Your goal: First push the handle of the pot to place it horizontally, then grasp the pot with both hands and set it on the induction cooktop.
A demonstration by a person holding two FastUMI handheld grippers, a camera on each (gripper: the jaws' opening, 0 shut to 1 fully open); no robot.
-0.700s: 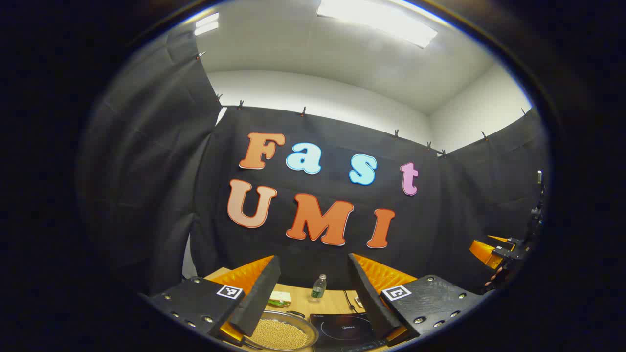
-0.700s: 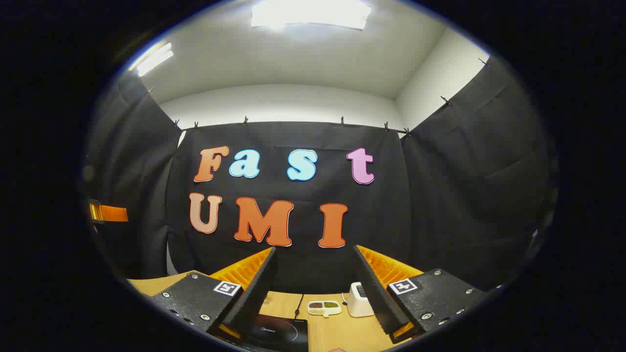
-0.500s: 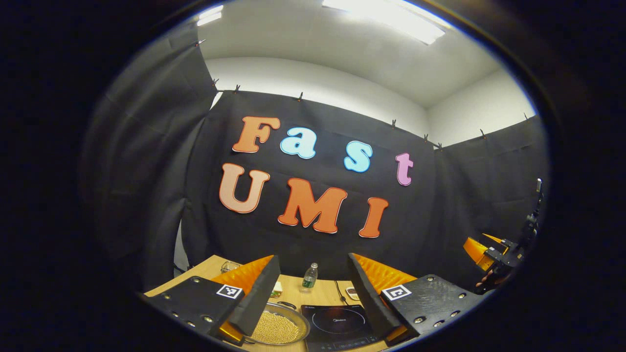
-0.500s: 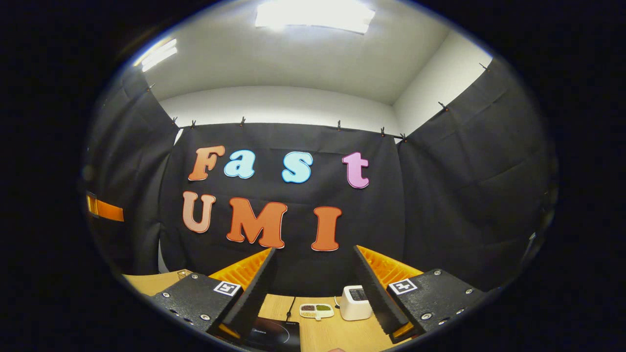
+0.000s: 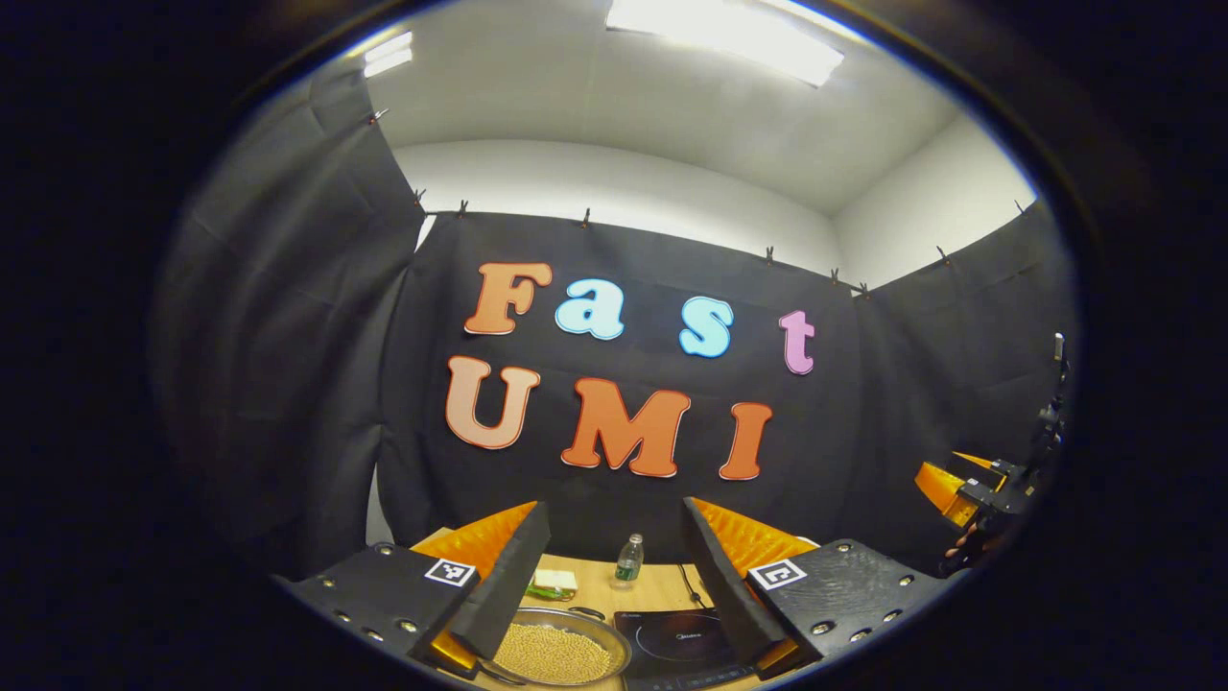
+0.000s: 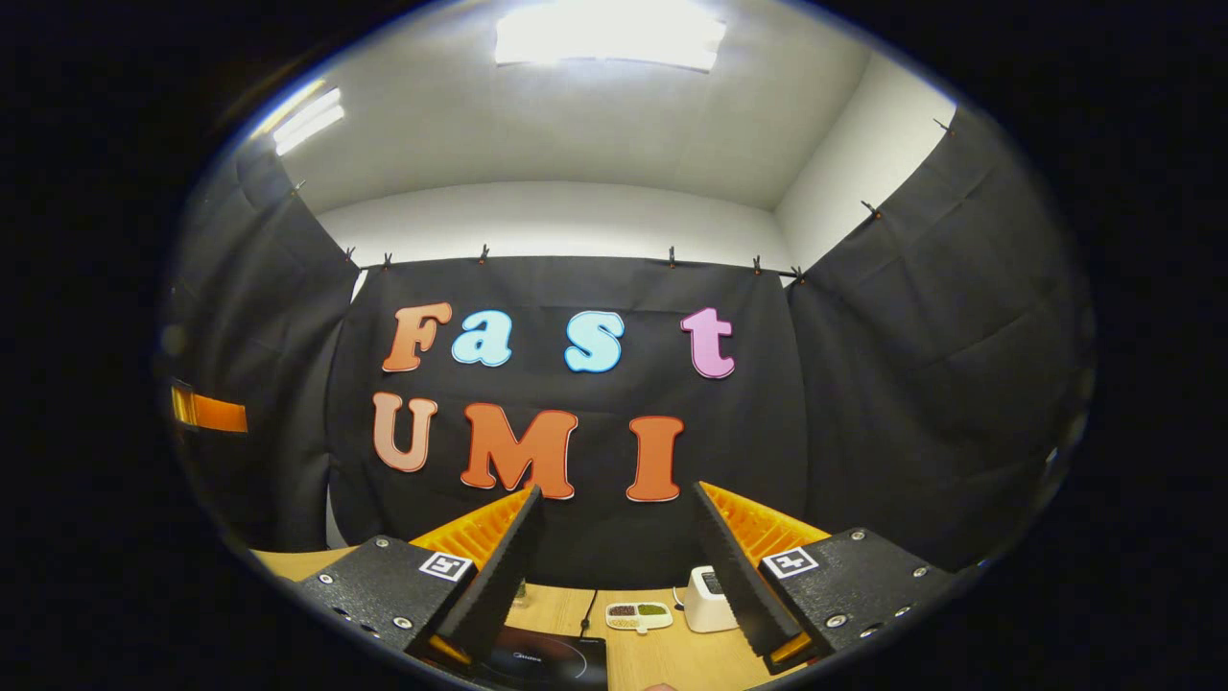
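Pot of pale beans sits at lower centre of the left gripper view, just beside the induction cooktop. Left claw and right claw are held agape, empty, aloft. Handle barely seen; a misjudged push risks tipping beans onto the surface.

A bottle and a divided dish rest on the table.

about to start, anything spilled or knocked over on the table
Nothing stands out. The pot sits flat beside the cooktop with its beans inside, the bottle stands upright, and the small dish lies level.
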